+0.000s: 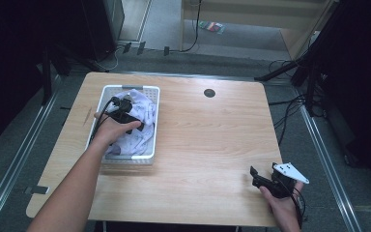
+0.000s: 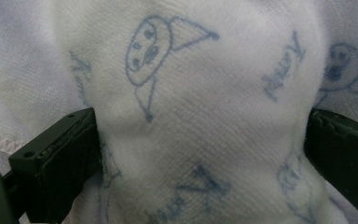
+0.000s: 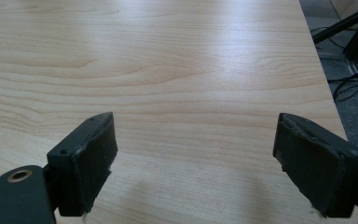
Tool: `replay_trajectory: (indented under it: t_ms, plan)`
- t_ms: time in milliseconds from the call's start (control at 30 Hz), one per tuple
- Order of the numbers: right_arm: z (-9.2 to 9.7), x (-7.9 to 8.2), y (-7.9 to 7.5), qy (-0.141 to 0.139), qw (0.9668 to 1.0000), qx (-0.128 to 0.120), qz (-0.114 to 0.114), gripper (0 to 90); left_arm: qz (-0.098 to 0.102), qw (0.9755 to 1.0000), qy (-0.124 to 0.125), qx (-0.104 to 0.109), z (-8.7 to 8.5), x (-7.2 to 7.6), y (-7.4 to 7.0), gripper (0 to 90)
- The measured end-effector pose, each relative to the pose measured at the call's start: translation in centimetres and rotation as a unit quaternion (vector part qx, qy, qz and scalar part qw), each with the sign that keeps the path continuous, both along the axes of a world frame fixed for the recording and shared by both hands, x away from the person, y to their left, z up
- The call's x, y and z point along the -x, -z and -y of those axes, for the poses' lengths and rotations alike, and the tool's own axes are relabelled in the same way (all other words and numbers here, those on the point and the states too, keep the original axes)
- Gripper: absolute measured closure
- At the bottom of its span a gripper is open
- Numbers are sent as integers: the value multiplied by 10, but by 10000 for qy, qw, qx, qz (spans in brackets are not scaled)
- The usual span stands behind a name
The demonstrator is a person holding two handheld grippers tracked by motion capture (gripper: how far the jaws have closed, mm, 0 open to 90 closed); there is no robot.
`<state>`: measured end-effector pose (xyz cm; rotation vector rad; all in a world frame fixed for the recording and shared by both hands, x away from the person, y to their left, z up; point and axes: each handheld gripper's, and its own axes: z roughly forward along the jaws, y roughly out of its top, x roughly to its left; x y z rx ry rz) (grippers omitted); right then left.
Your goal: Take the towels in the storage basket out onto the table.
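A white cloth [image 1: 144, 110] printed with blue doodles and words lies bunched in a white slatted basket [image 1: 130, 87] at the table's left. My left gripper [image 1: 127, 107] is pushed down into it. In the left gripper view, the cloth [image 2: 205, 65] bulges up between the jaws of the left gripper [image 2: 200, 126], which stand wide apart and touch the fabric on both sides. My right gripper [image 1: 263, 172] hovers over bare wood near the front right corner. It [image 3: 196, 135] is open with nothing between its pads.
The wooden table [image 1: 212, 135] has a black round grommet [image 1: 209, 93] near its far edge. Its right edge [image 3: 324, 70] runs close beside the right gripper. Cables and dark stands lie on the floor [image 1: 290, 104] to the right.
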<state>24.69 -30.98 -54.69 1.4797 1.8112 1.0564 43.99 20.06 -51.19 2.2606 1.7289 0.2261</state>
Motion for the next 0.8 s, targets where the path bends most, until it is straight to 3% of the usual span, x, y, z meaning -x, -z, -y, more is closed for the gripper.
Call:
replay_trajectory:
  t_ms: [67, 133, 300, 333, 433, 600, 800]
  plan:
    - [0, 0, 0, 1, 10000, 3, 0, 134, -49, 10000, 2, 26, 0, -1, 0, 0]
    - [0, 0, 0, 3, 10000, 7, 0, 134, -108, 9996, 216, -174, 4, 1, 2, 0]
    - [0, 0, 0, 5, 10000, 9, -12, 135, -81, 9995, 189, -237, 6, 3, 0, 72]
    - [0, 0, 0, 6, 10000, 10, -10, 135, -151, 9995, 169, -240, 5, 3, -1, 94]
    - [0, 0, 0, 3, 10000, 15, 6, 135, -213, 9994, 78, -279, 6, 3, -4, 189]
    - [0, 0, 0, 7, 10000, 6, -5, 135, -242, 9992, 95, -304, 3, 5, -9, 419]
    - [0, 0, 0, 15, 10000, 10, -6, 135, -272, 9991, 84, -307, 3, 5, -11, 545]
